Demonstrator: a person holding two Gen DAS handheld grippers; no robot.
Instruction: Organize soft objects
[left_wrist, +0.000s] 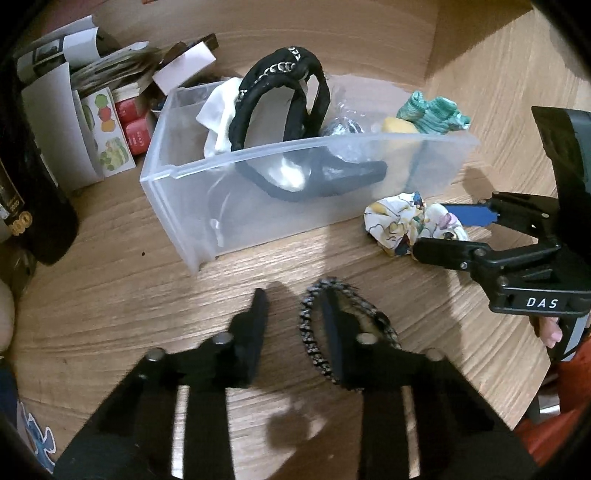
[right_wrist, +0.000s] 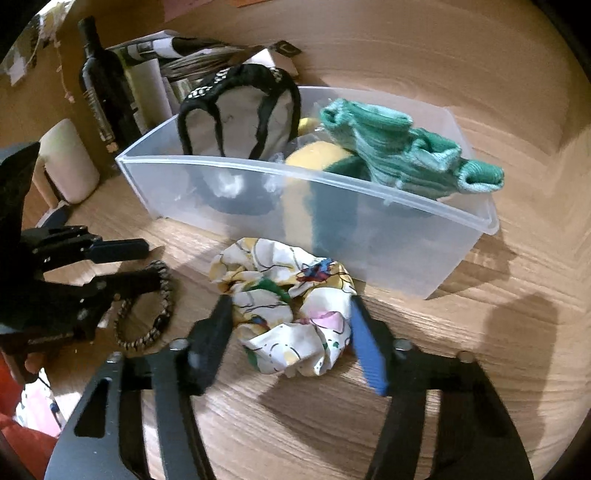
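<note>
A clear plastic bin (left_wrist: 258, 192) (right_wrist: 369, 236) on the wooden table holds black headbands (left_wrist: 273, 99) (right_wrist: 236, 92), a white cloth, a yellow sponge (right_wrist: 314, 155) and green socks (left_wrist: 436, 110) (right_wrist: 406, 151) draped over its rim. A printed fabric scrunchie (left_wrist: 402, 221) (right_wrist: 288, 314) lies in front of the bin. My right gripper (right_wrist: 290, 325) (left_wrist: 428, 232) is open, a finger on each side of the scrunchie. A black-and-white braided hair band (left_wrist: 321, 332) (right_wrist: 147, 314) lies on the table. My left gripper (left_wrist: 293, 314) (right_wrist: 151, 258) is open, its right finger inside the band's loop.
Boxes, papers and red packets (left_wrist: 133, 125) stand behind the bin on the left. A dark bottle (right_wrist: 103, 85) and a white roll (right_wrist: 66, 166) stand left of the bin. The table edge runs along the right (left_wrist: 517, 369).
</note>
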